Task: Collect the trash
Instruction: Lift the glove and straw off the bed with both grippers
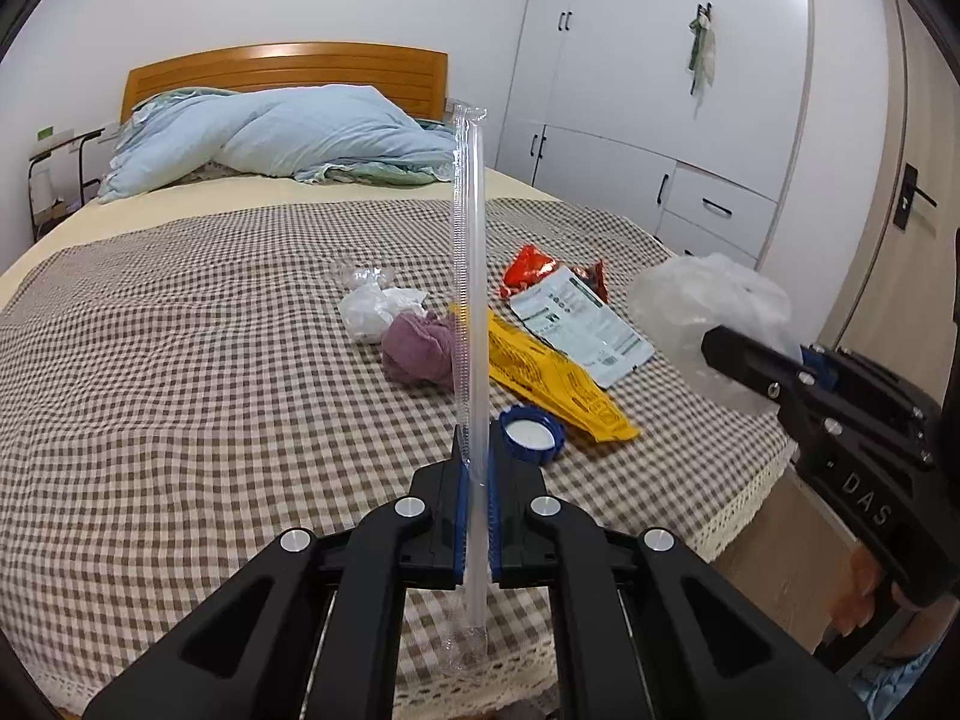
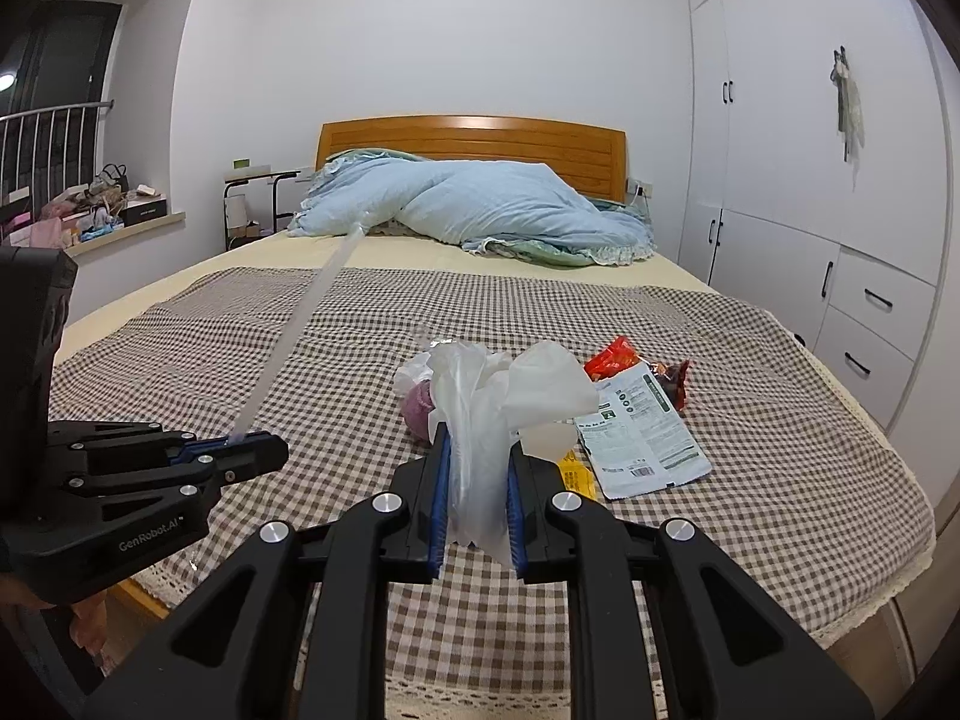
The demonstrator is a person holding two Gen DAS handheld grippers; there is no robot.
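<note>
The room is evenly and softly lit from overhead, bright enough, with pale walls [image 2: 450, 30] going a little bluish. Shadows on the bed [image 1: 180, 360] are faint. A sheen runs along the wooden headboard [image 2: 474, 123]. Both views bow hard toward the edges, dark at the corners. The window [image 2: 36, 90] at far left is black, with one lamp glare.

You've got a brown-and-white checked bedspread [image 1: 180, 360], a pale blue duvet [image 1: 288, 132], a yellow wrapper [image 1: 552, 372], a red packet [image 1: 528, 267], a blue bottle cap [image 1: 533, 433], a purple cloth [image 1: 417, 345], and white cupboards [image 1: 660, 90].
</note>
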